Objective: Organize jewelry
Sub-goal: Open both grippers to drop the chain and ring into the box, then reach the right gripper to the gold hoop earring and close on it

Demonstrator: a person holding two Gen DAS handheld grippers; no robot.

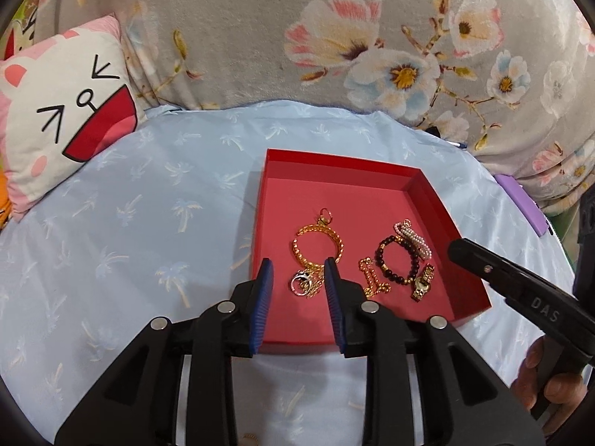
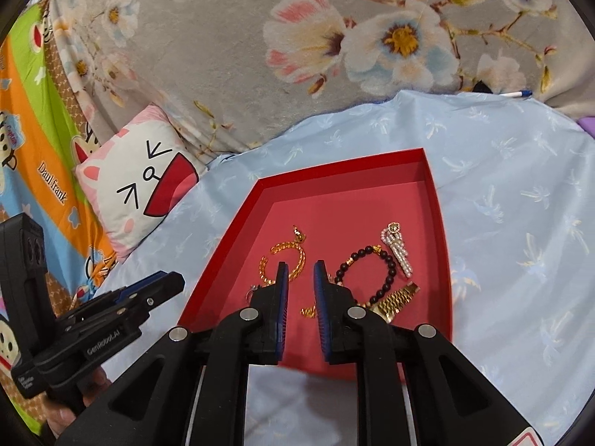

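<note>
The shallow red cardboard box [image 1: 375,200] lies on a light blue sheet with a palm-tree print [image 1: 148,223], which seems to cover a bed, and all the jewelry is inside it. A gold chain bracelet [image 1: 319,245] lies left of centre, with a small silver round pendant [image 1: 300,284] touching its near end. To the right are a dark beaded bracelet [image 1: 398,260], a white pearl hair clip [image 1: 412,239], a gold wristwatch [image 1: 424,282] and a short gold chain piece [image 1: 373,278], all close together.

The left gripper [image 1: 299,290] hangs over the near part of the box with its jaws apart and nothing between them. The right gripper [image 2: 301,290] is also spread and empty, above the middle of the box.

The pieces lie so near that closing on one can catch its neighbour: the pendant may be tangled with the gold chain, though the view does not show this clearly. Thin chains lying flat on the box floor can slip out of the blue ribbed pads [image 1: 264,290]. The box is light and stands on soft bedding, so a downward push on its wall could tilt it. Both grippers work over the same small area and could collide.
</note>
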